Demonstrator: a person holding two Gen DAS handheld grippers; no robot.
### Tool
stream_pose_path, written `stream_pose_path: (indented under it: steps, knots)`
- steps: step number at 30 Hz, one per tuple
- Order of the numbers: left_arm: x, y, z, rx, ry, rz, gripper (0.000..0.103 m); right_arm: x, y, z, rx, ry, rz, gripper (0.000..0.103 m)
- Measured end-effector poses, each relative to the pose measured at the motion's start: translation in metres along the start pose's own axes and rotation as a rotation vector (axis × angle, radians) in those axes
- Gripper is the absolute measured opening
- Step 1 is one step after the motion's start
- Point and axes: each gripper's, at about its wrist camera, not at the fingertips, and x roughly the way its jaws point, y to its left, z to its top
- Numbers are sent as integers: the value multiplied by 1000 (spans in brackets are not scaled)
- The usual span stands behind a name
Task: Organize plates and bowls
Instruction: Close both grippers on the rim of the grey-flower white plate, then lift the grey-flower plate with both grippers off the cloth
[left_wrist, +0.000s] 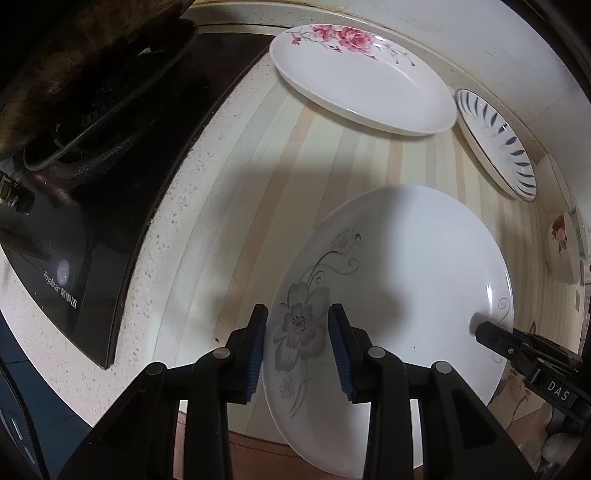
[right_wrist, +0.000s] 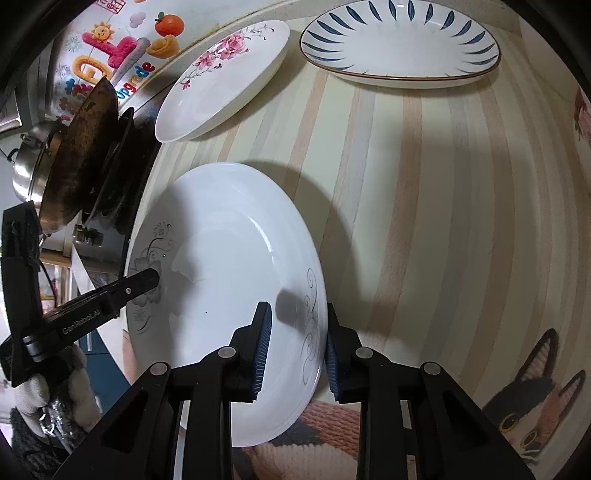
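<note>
Grey-flower plate (left_wrist: 399, 295) sits at the near edge of the striped surface (left_wrist: 258, 166), part of its rim overhanging the edge.

Left hand-held gripper (left_wrist: 297, 350): jaws straddle the plate's rim at the grey flower, one pad above and one pad at the outer edge. A gap shows on both sides, so it is parted, not yet clamped.

Right hand-held gripper (right_wrist: 297, 350): the same stance on the opposite rim by the scroll pattern, pads spread to either side of the rim with no firm contact visible.

Rose plate (left_wrist: 360, 77) and blue-leaf plate (left_wrist: 495, 144) lie farther back, touching or nearly touching each other, well apart from the near plate.

Handling judgement: glazed ceramic, so stiff, brittle and slick under the ribbed pads. It is probably moderately heavy for a rim pinch. The rim is the only purchase, since the well is too broad. Two opposed rim grips should stop it tilting. Close squarely and deep over the lip; a shallow bite could slip. Lift level, set down gently, and avoid rim-to-rim knocks when stacking.
</note>
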Motion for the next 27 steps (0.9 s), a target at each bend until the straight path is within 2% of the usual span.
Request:
stream_pose_path:
  steps: [6,13,20,27]
  knots:
    - [-15,-25,-16,57,-14,4,31,-27,-16,-17,30,-19,21,29]
    - [-30,-65,-29,91,-35,-28,31,-72,-44,-34,44,-64,24,29]
    - [-25,-107,-26,145,-41,-66,31,-111,-87,-44,108,-119,15,29]
    - [-8,-142,-24,199,-20,-75,31,-120,-127,-53,155,-122,-8,29]
